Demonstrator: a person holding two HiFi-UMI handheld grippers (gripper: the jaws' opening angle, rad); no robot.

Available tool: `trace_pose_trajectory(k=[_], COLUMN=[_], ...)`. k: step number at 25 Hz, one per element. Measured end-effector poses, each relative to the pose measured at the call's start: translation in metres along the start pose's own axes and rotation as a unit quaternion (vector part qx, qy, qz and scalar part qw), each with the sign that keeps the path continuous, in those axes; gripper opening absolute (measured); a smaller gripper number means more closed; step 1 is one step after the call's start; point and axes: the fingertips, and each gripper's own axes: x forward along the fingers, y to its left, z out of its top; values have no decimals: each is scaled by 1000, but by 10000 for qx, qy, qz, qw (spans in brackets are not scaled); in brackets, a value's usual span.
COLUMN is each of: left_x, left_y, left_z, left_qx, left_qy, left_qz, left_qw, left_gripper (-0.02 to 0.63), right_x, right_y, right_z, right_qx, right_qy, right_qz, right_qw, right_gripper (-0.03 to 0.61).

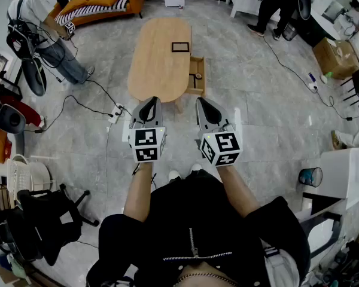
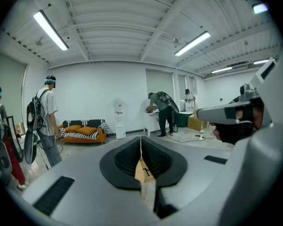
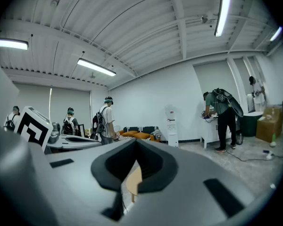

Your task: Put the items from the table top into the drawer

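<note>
An oval wooden table (image 1: pixel 155 64) stands ahead on the grey tiled floor. A flat black-framed rectangular item (image 1: pixel 180 47) lies on its top. On the table's right side a drawer (image 1: pixel 197 76) is pulled out, with something dark inside. My left gripper (image 1: pixel 150 100) and right gripper (image 1: pixel 204 101) are held side by side, short of the table's near end, both shut and empty. In the left gripper view the shut jaws (image 2: pixel 141 138) frame a sliver of the table (image 2: pixel 142 171). The right gripper view shows the same between its jaws (image 3: pixel 136 143).
A power strip (image 1: pixel 115 114) and cables lie on the floor left of the table. An orange sofa (image 1: pixel 102 5) and a person (image 1: pixel 42 28) are at the far left, another person (image 1: pixel 275 5) at the far right. A black chair (image 1: pixel 48 214) stands near left.
</note>
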Motion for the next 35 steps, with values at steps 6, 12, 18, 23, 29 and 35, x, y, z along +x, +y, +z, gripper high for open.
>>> trace_pose_trajectory(k=[6,12,18,23,29,35], left_x=[24,44,63,78,98,130], left_y=[-15,-39,-60,-64,-66,-59], left_z=[1,1,12,12,14,17], left_qx=[-87,-105,44,40,0,-57], left_qy=[62,148,151,241,220,223], left_qz=[27,63,134,155,127,13], left_qw=[9999,9998,9998,9996,9997,9997], left_gripper=[17,17,17,17,17,17], right_x=[1,-2,-2,4,12,33], right_y=[-23,-45,-77,-92,-111,-129], right_z=[0,-7,-9,-10,-13,-13], right_qx=[-119,-444,-428,-378,-314,-280], right_qy=[11,193,287,341,387,425], right_qz=[225,362,468,482,410,275], right_qw=[9997,9982,9976,9975,9979,9983], right_gripper=[9,9,9,9,9,9])
